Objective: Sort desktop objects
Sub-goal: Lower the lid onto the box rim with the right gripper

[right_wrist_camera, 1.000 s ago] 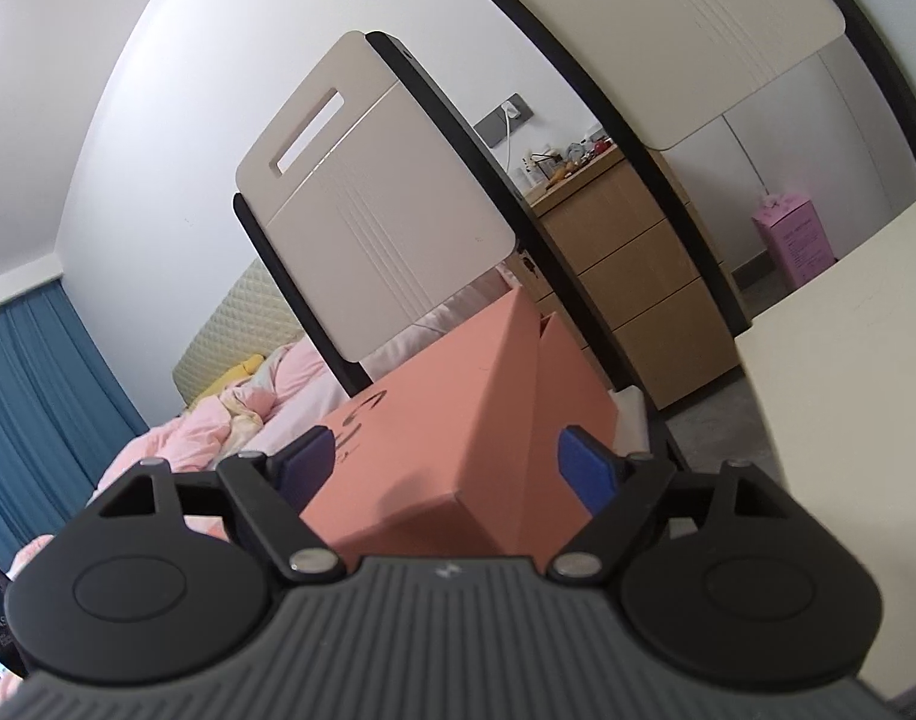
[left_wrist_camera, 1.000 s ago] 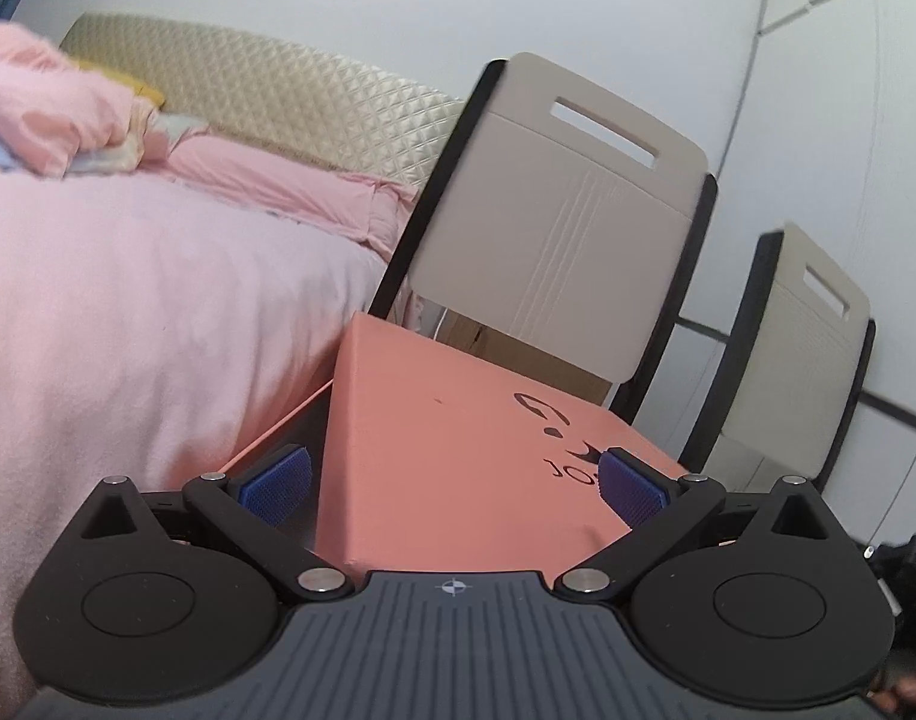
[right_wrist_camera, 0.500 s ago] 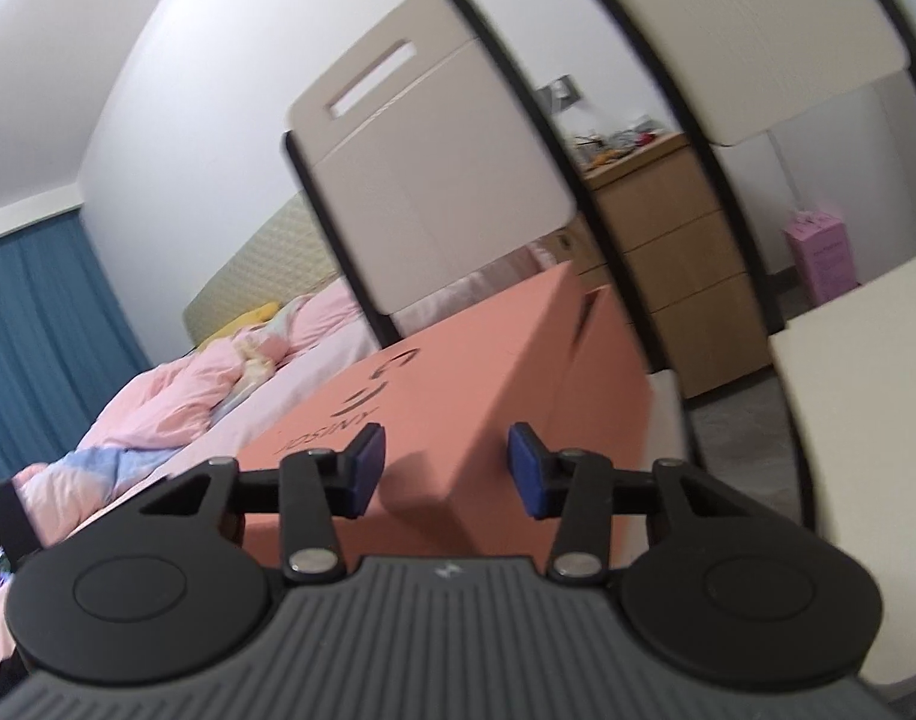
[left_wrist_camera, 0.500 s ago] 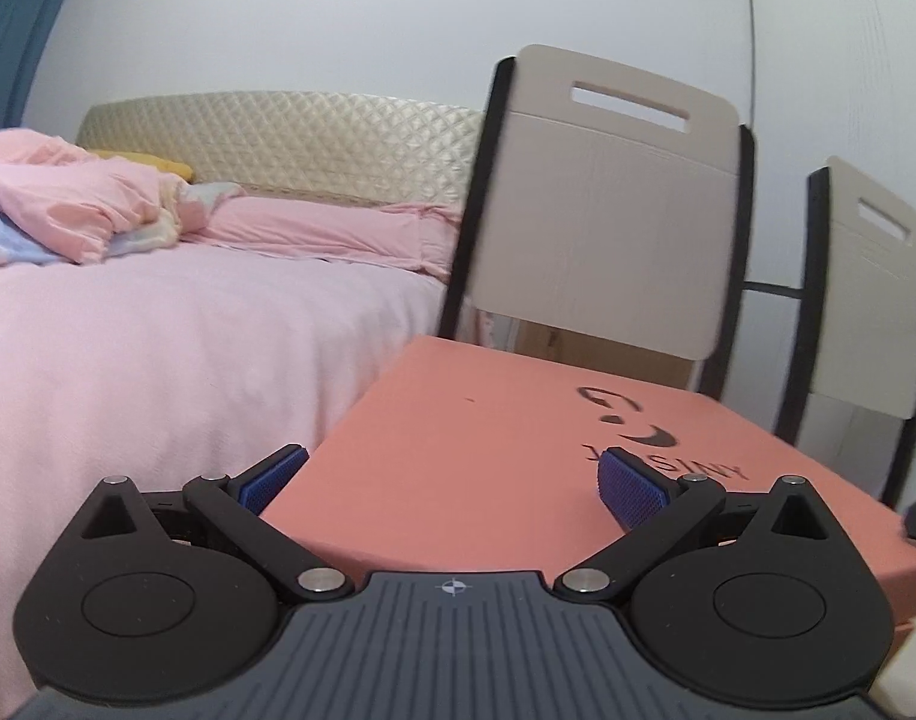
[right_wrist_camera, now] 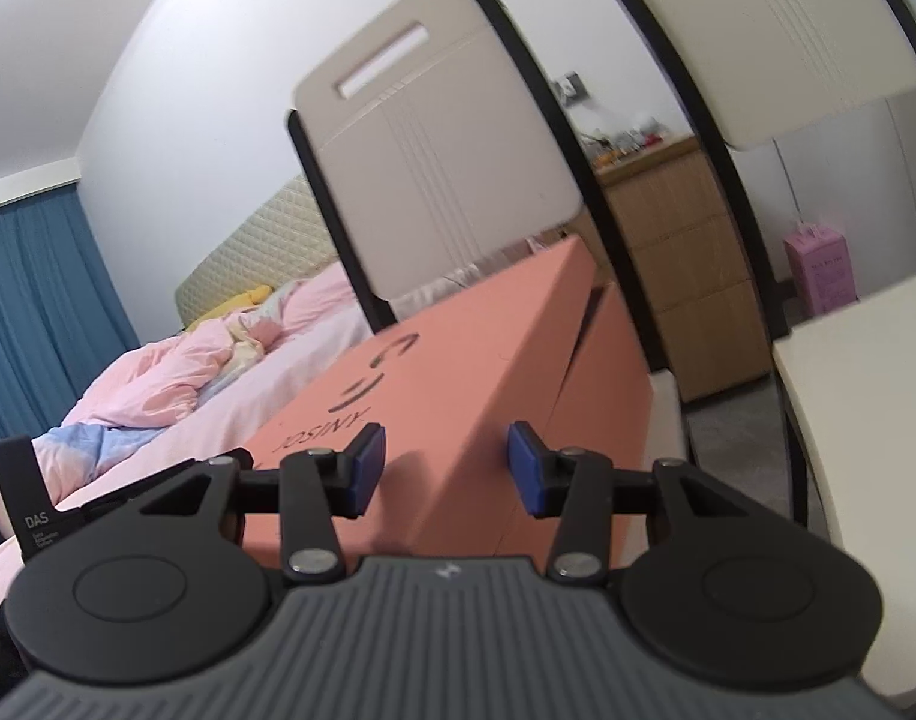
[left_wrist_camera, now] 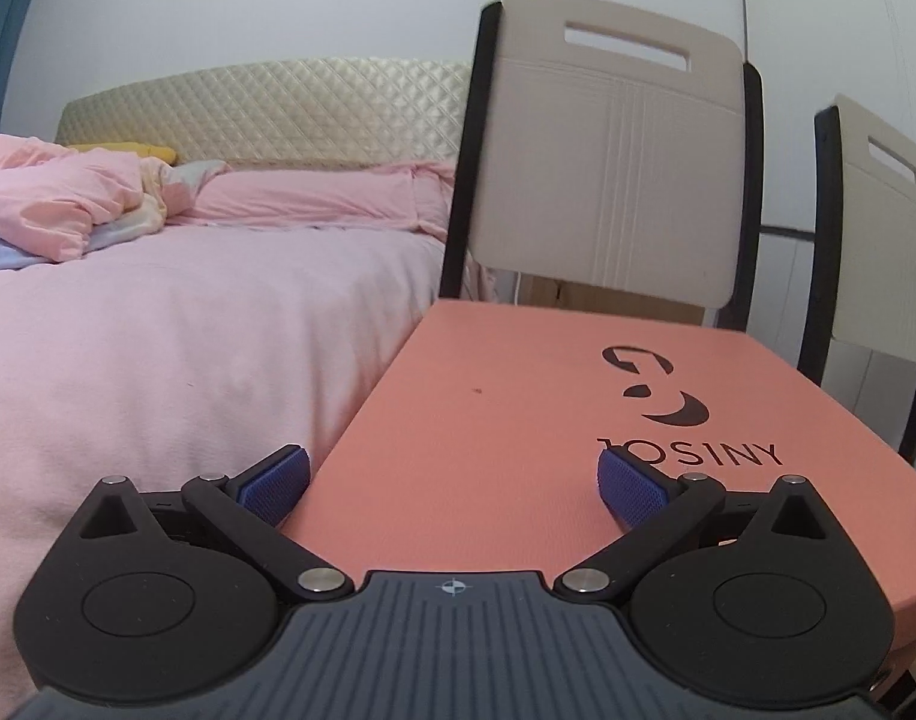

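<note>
Left gripper point(left_wrist_camera: 452, 483): fingers spread wide over the near end of the salmon-pink cardboard box printed JOSINY point(left_wrist_camera: 517, 420), gripping nothing. Right gripper point(right_wrist_camera: 447, 468): fingers partly apart astride the box's near corner edge, not pinching it. The box lies lid-up (what it rests on is hidden). Risk: a corner-only grip could slip, tipping it toward the pink-covered bed point(left_wrist_camera: 158, 330) beside the box. A beige slotted-back chair point(left_wrist_camera: 613, 168) stands just beyond the box.

Left gripper point(left_wrist_camera: 452, 487): black linkage arms, round black hubs, silver pivot screws, ribbed blue pads point(left_wrist_camera: 628, 485), grey ridged body with small crosshair mark at 12 o'clock. Right gripper point(right_wrist_camera: 446, 468): same build, blue pads point(right_wrist_camera: 525, 462), small logo on grey ribbed body.
</note>
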The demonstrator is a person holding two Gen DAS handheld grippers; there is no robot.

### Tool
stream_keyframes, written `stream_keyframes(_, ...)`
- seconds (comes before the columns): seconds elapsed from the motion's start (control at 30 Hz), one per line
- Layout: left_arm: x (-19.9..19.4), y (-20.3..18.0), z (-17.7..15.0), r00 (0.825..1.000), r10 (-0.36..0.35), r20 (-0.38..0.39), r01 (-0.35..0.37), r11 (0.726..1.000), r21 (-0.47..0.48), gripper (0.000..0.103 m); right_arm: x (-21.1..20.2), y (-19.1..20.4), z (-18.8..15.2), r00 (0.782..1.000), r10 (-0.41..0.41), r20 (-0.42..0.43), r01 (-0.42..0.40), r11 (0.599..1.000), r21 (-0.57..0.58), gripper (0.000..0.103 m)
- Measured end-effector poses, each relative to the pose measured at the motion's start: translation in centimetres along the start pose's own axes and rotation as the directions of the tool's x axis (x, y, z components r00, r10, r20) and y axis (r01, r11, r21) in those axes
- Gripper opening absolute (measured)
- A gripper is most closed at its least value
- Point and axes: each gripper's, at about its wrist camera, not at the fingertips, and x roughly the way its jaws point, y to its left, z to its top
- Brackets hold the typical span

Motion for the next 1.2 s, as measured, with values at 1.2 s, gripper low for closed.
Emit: stream_keyframes(1.2,-2.9,-2.1,-1.5,0.996,-0.077,-0.044,0.078,0.997,0.007,0.103,-2.5,-4.8,-0.5,0.995,0.004,-0.098,0.015,0.981,0.194,0.062)
